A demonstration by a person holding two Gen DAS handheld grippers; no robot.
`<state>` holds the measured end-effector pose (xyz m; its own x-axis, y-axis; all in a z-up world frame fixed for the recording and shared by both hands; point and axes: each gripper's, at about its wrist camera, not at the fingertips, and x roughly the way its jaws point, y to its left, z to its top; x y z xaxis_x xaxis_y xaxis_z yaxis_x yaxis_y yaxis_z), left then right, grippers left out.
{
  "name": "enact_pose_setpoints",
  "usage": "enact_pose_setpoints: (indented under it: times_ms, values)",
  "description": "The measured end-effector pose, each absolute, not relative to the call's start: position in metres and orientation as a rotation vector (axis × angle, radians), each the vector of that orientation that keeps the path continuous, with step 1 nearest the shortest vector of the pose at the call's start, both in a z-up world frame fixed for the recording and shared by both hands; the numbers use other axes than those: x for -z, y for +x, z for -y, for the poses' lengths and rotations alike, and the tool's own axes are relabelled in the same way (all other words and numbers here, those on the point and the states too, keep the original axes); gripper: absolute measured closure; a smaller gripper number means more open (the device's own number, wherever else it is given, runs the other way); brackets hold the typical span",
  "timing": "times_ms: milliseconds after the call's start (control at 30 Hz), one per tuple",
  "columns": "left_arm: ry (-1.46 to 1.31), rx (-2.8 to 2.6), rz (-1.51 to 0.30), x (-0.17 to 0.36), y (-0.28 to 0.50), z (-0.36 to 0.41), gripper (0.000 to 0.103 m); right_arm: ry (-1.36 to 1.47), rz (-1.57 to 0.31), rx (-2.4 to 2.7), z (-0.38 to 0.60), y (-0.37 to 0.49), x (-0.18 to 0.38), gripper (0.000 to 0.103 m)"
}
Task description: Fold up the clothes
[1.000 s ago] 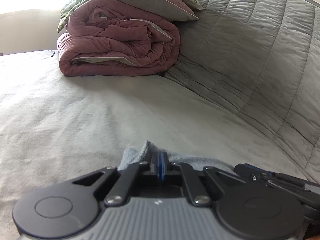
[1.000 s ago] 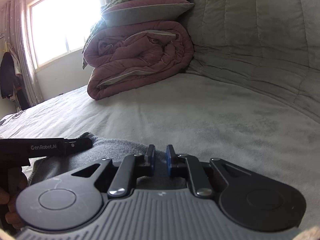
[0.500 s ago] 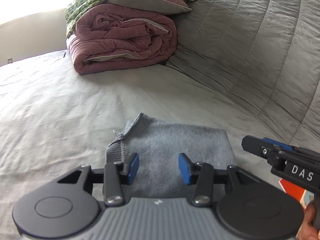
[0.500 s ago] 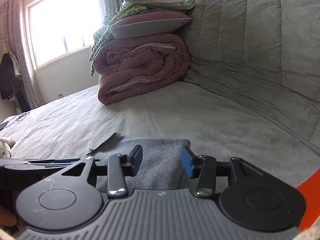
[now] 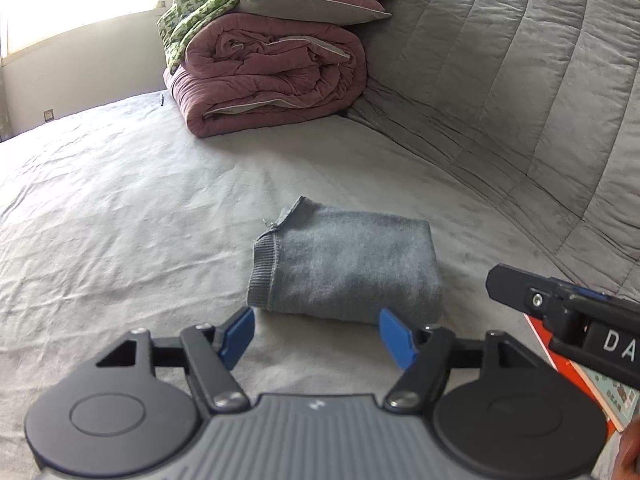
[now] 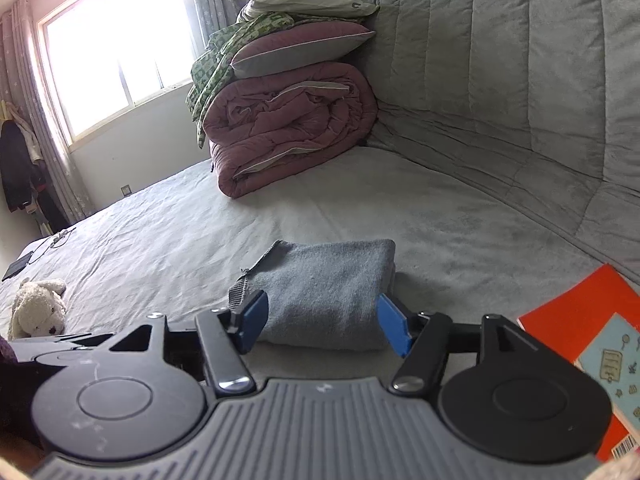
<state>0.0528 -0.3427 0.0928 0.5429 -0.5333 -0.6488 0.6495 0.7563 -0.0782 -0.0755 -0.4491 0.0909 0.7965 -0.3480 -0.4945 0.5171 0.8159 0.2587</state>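
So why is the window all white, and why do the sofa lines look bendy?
Right wrist view: daylight floods the window, blowing it out to white. Left wrist view: the same glare washes out the top left corner. Both views: the fisheye lens curves the quilted seams of the grey backrest; the folded grey sweater in the middle looks least bent.

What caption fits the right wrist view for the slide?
Open right gripper facing a folded grey knitted garment on the grey bed sheet.

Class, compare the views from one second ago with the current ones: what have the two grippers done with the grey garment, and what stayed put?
Both the left gripper and right gripper opened, let go of the folded grey garment and backed away. The garment and the pink quilt stayed put.
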Motion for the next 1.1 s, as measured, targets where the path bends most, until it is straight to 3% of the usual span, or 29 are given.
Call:
enact_pose_setpoints:
  times_ms: [400, 633, 1100]
  values:
    - [0.203, 0.637, -0.728, -0.109, 0.020, 0.311, 0.009, 0.397, -0.490, 0.535, 0.410, -0.111, -0.108, 0.021]
    - [0.219, 0.594, -0.754, -0.108, 0.010, 0.295, 0.001, 0.373, -0.505, 0.564, 0.394, -0.122, -0.113, 0.001]
    - [0.236, 0.522, -0.833, -0.105, -0.001, 0.242, 0.001, 0.343, -0.551, 0.540, 0.378, -0.132, -0.097, 0.000]
